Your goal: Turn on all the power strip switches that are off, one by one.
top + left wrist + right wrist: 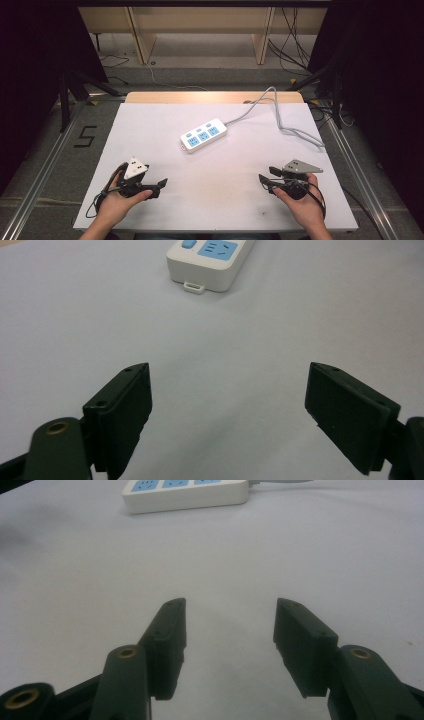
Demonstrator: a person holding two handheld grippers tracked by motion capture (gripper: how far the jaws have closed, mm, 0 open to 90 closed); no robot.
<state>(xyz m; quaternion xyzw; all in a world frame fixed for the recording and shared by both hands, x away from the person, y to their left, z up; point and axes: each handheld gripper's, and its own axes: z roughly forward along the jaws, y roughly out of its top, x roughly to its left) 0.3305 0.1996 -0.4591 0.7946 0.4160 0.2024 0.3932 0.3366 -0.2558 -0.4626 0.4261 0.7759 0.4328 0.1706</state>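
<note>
On the white table (150, 135), a power strip (203, 135) lies mid-table, well apart from the left gripper (161, 185) and right gripper (262, 181), both gaping wide with nothing between them.

Lying bare and open across the near half of the worktop (165, 150), leaving free passage ahead of the left gripper (159, 186) and right gripper (263, 181). Blocking the far middle: the power strip (203, 134), with its cable (280, 122) trailing over the far right.
</note>
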